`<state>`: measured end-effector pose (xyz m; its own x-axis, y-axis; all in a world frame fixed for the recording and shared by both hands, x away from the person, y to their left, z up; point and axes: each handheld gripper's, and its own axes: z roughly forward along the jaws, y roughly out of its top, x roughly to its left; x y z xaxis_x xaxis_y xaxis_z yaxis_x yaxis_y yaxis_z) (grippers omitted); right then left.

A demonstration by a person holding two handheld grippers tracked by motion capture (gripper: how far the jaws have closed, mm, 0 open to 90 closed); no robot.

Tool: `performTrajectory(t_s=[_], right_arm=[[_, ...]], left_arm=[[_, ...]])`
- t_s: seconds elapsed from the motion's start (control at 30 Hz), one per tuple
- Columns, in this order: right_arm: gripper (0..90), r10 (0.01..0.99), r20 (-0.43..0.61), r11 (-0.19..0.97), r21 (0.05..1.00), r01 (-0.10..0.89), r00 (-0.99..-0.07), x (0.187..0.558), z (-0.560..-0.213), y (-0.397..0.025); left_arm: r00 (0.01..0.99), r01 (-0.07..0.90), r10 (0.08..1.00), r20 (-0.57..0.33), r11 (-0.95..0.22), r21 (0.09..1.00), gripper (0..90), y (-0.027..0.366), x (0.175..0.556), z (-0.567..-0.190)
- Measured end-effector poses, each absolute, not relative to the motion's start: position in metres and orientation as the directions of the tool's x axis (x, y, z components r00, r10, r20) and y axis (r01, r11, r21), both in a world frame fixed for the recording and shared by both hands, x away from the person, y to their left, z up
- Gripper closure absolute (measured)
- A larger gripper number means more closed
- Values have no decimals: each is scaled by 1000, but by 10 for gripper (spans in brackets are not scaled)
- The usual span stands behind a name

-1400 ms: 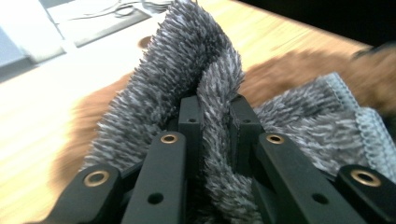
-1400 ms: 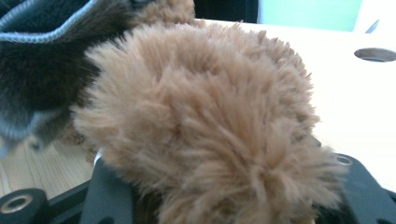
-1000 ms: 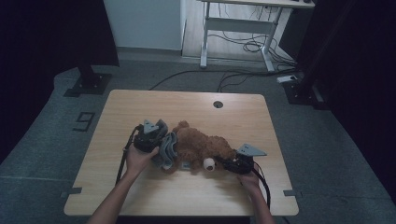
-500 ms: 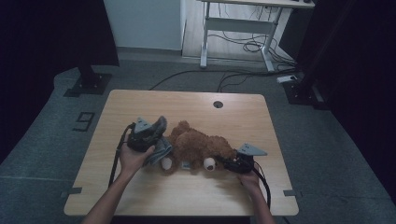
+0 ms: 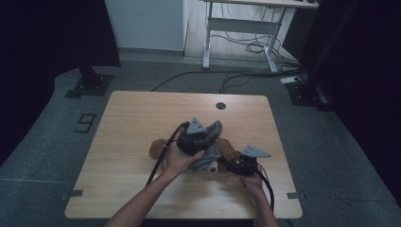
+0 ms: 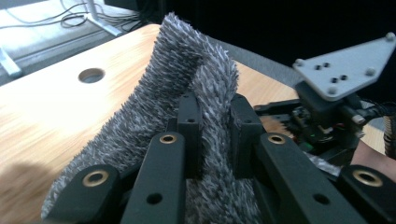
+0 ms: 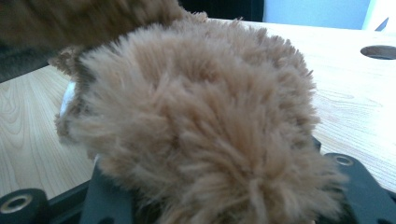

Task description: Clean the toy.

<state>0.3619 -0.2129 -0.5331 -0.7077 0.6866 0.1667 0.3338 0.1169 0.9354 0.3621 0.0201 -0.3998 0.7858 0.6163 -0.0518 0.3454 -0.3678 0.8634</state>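
A brown teddy bear (image 5: 229, 149) lies on the wooden table (image 5: 142, 118), near its front middle. My left gripper (image 5: 197, 138) hovers over the bear, shut on a grey furry cloth (image 5: 213, 127) that drapes down across it. In the left gripper view the two jaws pinch a raised fold of that cloth (image 6: 196, 65). My right gripper (image 5: 234, 166) sits at the bear's right side, low on the table. In the right gripper view the bear's brown fur (image 7: 196, 121) bulges between the jaws and hides their tips.
A round cable hole (image 5: 221, 105) sits near the table's far edge. Beyond the table stand a white desk frame (image 5: 236, 28) with loose cables on the floor, and black stand bases (image 5: 87, 85) at both sides.
My left gripper has carried the grey cloth rightwards, from the bear's left side to above its middle. The right gripper has stayed in place on the bear.
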Motion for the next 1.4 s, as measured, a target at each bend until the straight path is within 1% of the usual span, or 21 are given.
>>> performTrajectory(t_s=[0.1, 0.27, 0.3, 0.47, 0.57, 0.67, 0.7, 0.73, 0.8, 0.83, 0.87, 0.9, 0.93, 1.0, 1.03, 1.07, 1.1, 1.13, 1.17, 1.3, 1.4], right_arm=[[447, 687, 166, 117, 935, 333, -707, 362, -533, -213], [448, 689, 165, 118, 936, 333, -706, 362, -533, -213], [448, 691, 169, 116, 934, 339, -703, 362, -534, -212], [448, 694, 164, 122, 933, 339, -701, 362, -534, -212], [448, 694, 161, 125, 933, 338, -702, 361, -534, -212], [447, 694, 159, 126, 933, 336, -703, 361, -534, -212], [448, 692, 164, 121, 934, 337, -703, 362, -534, -212], [448, 691, 164, 121, 934, 336, -704, 362, -534, -213], [448, 690, 166, 120, 934, 338, -704, 362, -534, -213], [448, 690, 166, 120, 934, 338, -704, 362, -534, -213], [448, 689, 165, 120, 934, 336, -706, 362, -534, -213], [448, 688, 168, 118, 934, 337, -706, 362, -535, -213], [448, 687, 169, 118, 934, 338, -707, 362, -535, -214], [448, 686, 171, 117, 934, 338, -707, 362, -535, -214], [447, 684, 169, 119, 934, 337, -710, 362, -535, -214], [447, 684, 169, 119, 934, 337, -710, 362, -535, -214], [446, 683, 167, 120, 934, 335, -711, 362, -535, -214], [446, 683, 168, 119, 935, 335, -711, 362, -535, -214], [446, 682, 168, 120, 934, 335, -712, 362, -535, -214], [445, 681, 172, 116, 935, 336, -712, 363, -535, -214], [445, 681, 172, 116, 934, 337, -712, 363, -535, -214]], left_arm=[[812, 332, 583, -32, -415, 847, 777, -8, 360, -409], [816, 350, 576, -36, -444, 825, 767, -24, 366, -426], [811, 354, 584, -18, -466, 811, 765, -29, 369, -435], [812, 350, 583, -5, -480, 804, 770, -26, 369, -445], [811, 309, 582, 61, -515, 800, 774, -19, 363, -447], [801, 303, 593, 82, -520, 799, 779, -11, 362, -449], [789, 317, 609, 73, -506, 802, 780, 0, 364, -449], [789, 317, 609, 73, -506, 802, 781, 0, 364, -449], [765, 344, 643, 29, -446, 826, 781, 23, 367, -448], [765, 344, 643, 29, -446, 826, 781, 23, 367, -448], [741, 359, 671, -12, -382, 851, 782, 39, 368, -445], [741, 359, 671, -12, -382, 851, 783, 39, 368, -445], [710, 369, 704, -15, -353, 860, 783, 56, 370, -442], [695, 379, 719, -16, -348, 857, 784, 65, 373, -442], [670, 422, 741, -42, -333, 843, 784, 84, 380, -446], [670, 422, 741, -42, -333, 843, 784, 84, 380, -446], [650, 452, 757, -68, -313, 836, 784, 101, 384, -452], [650, 452, 757, -68, -313, 836, 784, 101, 384, -452], [634, 460, 770, -68, -305, 834, 784, 115, 384, -456], [603, 472, 795, -62, -293, 832, 783, 137, 383, -459], [585, 489, 808, -67, -286, 824, 783, 147, 383, -462]])
